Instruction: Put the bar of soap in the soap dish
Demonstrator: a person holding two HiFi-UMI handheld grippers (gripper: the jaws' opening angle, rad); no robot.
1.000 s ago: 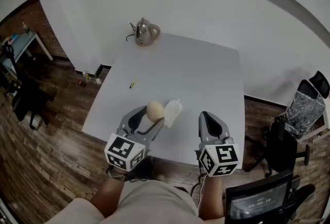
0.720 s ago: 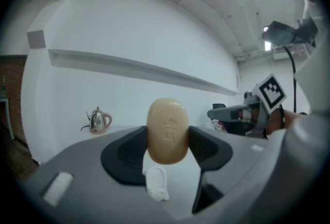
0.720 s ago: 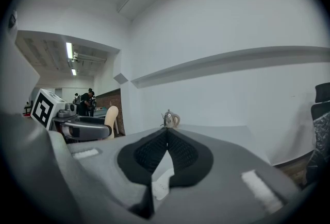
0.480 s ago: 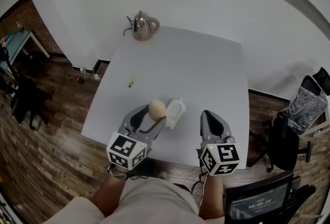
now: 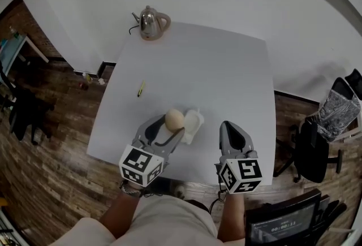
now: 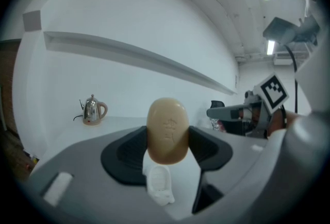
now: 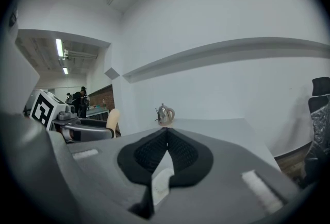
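One white table [image 5: 215, 81] bears everything. Two grippers hover at its near edge: the left gripper [image 5: 167, 129] clamps the one bar of soap [image 5: 174, 119] upright between wide-set jaws, and the right gripper [image 5: 228, 127] is pinched together, empty. One metal kettle [image 5: 149, 22] stands at the far corner. One white soap dish [image 5: 192, 125] lies just right of the soap, partly hidden by the left gripper. One thin yellowish item [image 5: 140, 89] is too small to identify.
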